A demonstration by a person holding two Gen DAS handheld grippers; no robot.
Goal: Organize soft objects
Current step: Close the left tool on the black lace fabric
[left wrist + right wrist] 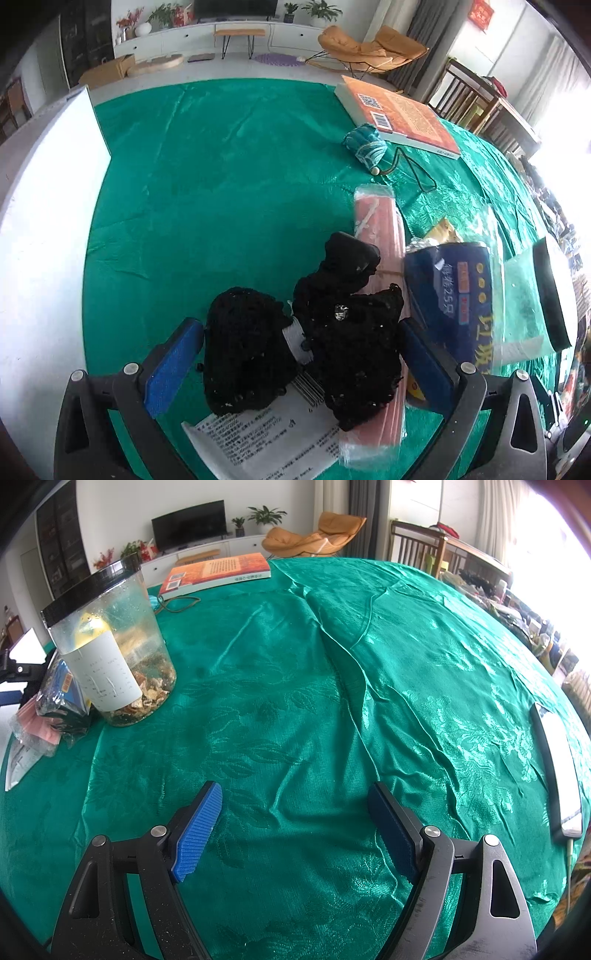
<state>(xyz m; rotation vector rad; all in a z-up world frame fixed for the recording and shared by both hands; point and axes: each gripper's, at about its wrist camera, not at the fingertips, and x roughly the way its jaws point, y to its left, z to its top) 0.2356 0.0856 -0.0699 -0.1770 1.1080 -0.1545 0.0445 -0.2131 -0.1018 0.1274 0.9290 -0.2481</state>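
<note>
A pair of black knitted gloves [295,343], joined by a white tag, lies on a white printed sheet [266,439] and partly over a pink wrapped pack [380,236]. My left gripper [299,354] is open, its blue pads on either side of the gloves without pressing them. A blue packet [454,295] lies just right of the gloves; it also shows at the left edge of the right wrist view [62,686]. A teal drawstring pouch [364,146] lies further back. My right gripper [295,827] is open and empty above bare green cloth.
An orange book [402,114] lies at the back, also seen in the right wrist view [218,570]. A clear jar with a black lid [110,646] stands by the packets. A white phone [557,768] lies at the right. A white board [44,229] borders the green tablecloth [221,177].
</note>
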